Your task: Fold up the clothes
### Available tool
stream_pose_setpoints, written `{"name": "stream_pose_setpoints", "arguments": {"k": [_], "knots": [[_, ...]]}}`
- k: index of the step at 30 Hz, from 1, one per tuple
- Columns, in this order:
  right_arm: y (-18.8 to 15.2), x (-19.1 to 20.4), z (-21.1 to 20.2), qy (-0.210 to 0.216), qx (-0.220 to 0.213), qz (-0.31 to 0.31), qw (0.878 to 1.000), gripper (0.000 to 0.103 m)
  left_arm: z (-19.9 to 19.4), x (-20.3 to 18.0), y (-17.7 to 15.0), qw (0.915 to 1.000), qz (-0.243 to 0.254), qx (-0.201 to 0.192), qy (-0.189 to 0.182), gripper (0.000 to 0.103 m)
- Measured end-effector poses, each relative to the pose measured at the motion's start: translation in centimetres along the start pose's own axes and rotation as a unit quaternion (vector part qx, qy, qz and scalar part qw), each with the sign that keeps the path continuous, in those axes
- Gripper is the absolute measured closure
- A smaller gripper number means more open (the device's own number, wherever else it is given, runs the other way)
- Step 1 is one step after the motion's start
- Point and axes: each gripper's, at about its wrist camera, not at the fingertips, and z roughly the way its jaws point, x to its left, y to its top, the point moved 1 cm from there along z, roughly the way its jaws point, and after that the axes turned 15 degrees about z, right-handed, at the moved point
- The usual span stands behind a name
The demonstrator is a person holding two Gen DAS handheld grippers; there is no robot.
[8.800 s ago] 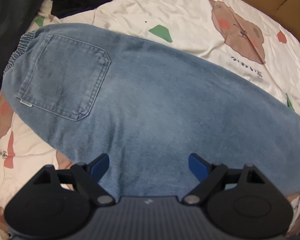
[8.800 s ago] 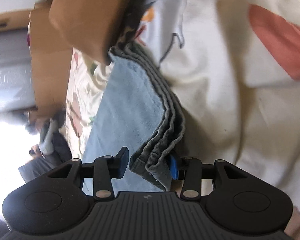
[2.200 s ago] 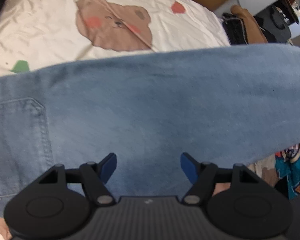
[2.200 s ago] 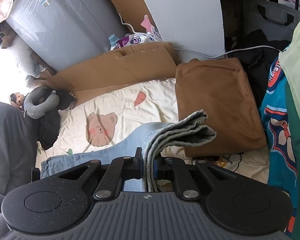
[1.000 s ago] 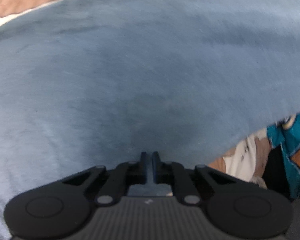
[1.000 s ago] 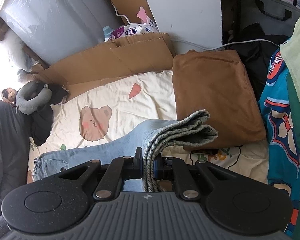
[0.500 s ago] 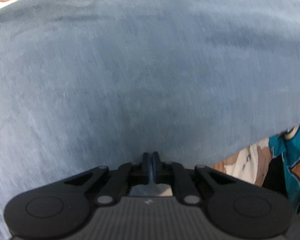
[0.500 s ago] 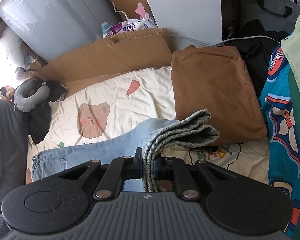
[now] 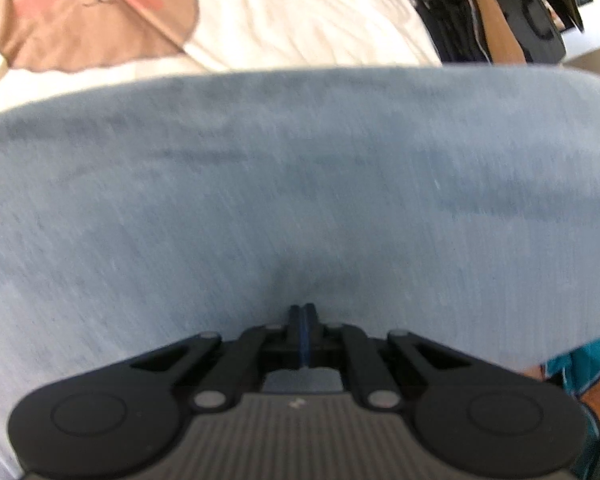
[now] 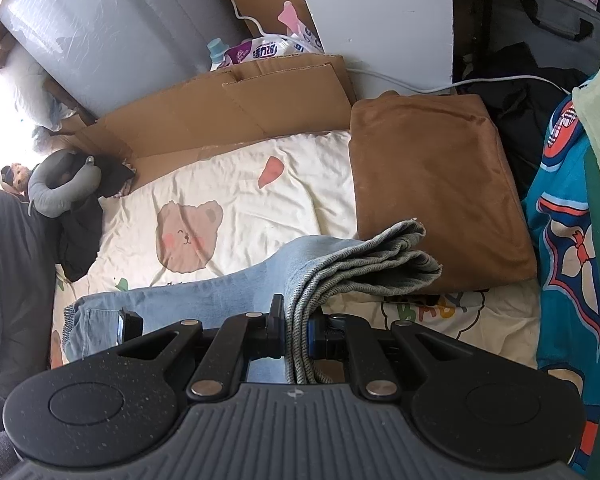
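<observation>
Left gripper point(image 9: 302, 314): jaws closed, pinching the jeans point(image 9: 300, 200) mid-leg.
Right gripper point(image 10: 296, 328): clamped on the stacked hem layers, above the bedsheet point(image 10: 240, 184) edge.

- Left gripper point(image 9: 302, 312): matte black body, ribbed grey centre panel, two round side housings, silver pivot screws, thin blue pads on its fingers.
- Right gripper point(image 10: 296, 322): same build, black shell speckled with pale dust, blue pads, small cross mark on the ribbed panel.
</observation>
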Motion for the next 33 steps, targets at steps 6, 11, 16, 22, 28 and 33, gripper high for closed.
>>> {"name": "stream_pose_setpoints", "arguments": {"k": [6,11,16,22,28,33], "knots": [[0.2,1.2,-0.1,0.001,-0.002,-0.016,1.000,0.094,0.0,1.1,2.3,0.9998,0.006,-0.012,0.014,0.100],[0.5,2.3,-0.4,0.007,-0.002,-0.026,1.000,0.094,-0.1,2.3,4.5,0.9991,0.007,-0.024,0.035,0.100],[0.6,3.4,-0.6,0.011,0.001,-0.039,0.999,0.094,-0.3,3.7,6.3,0.9981,-0.006,-0.037,0.050,0.100],[0.5,4.7,-0.8,0.018,0.005,-0.052,0.998,0.094,0.4,4.7,8.2,0.9976,0.011,-0.032,0.060,0.100],[0.3,6.7,-0.9,0.024,0.011,-0.079,0.997,0.094,0.8,5.7,10.0,0.9971,0.024,-0.027,0.066,0.100],[0.1,9.7,-1.5,0.036,0.017,-0.114,0.993,0.094,0.8,5.0,8.9,0.9971,0.023,-0.036,0.063,0.094]]}}
